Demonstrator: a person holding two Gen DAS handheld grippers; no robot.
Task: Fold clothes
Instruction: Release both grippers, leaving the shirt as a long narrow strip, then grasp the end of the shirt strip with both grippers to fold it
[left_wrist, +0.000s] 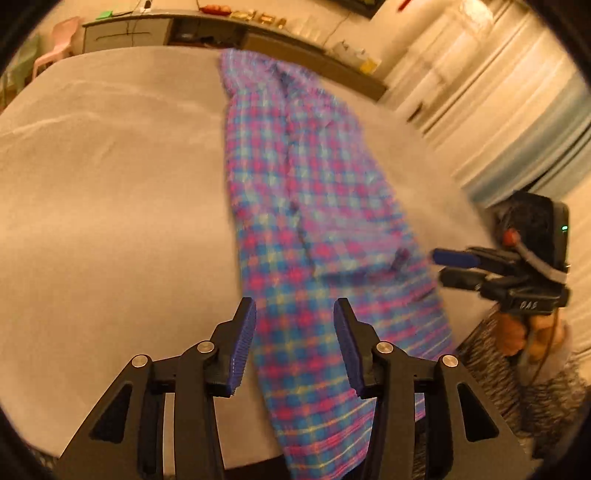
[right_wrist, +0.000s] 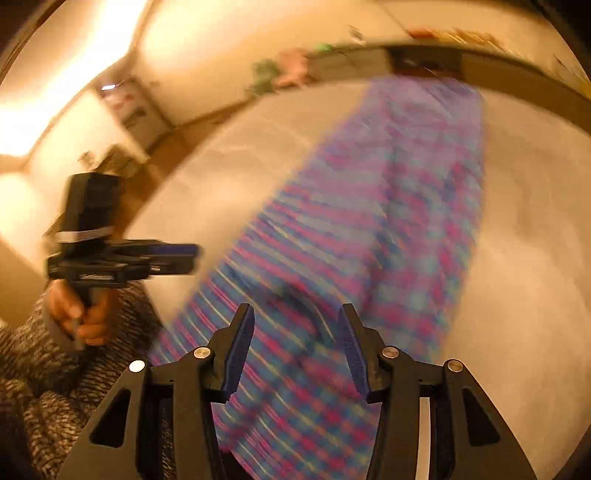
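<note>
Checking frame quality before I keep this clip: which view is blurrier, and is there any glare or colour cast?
Right wrist view: heavy motion smear over the plaid garment, blown-out glare on the wall at upper left. Left wrist view: sharper, the plaid garment only mildly soft, the right gripper slightly blurred. Both: warm orange cast, fisheye bending of the bed edge.

Left wrist view: the right gripper (left_wrist: 441, 267) is showing pale raised lettering on the front of its black body, just above the person's hand (left_wrist: 517, 332); it is reading roughly as "DAS", though blur is leaving the first letter uncertain. Right wrist view: the left gripper (right_wrist: 194, 258) is carrying a similar pale mark on its black body, but motion blur is making it illegible. Items on the far shelf (left_wrist: 258, 16) are too small and blurred to be yielding any readable labels.
</note>
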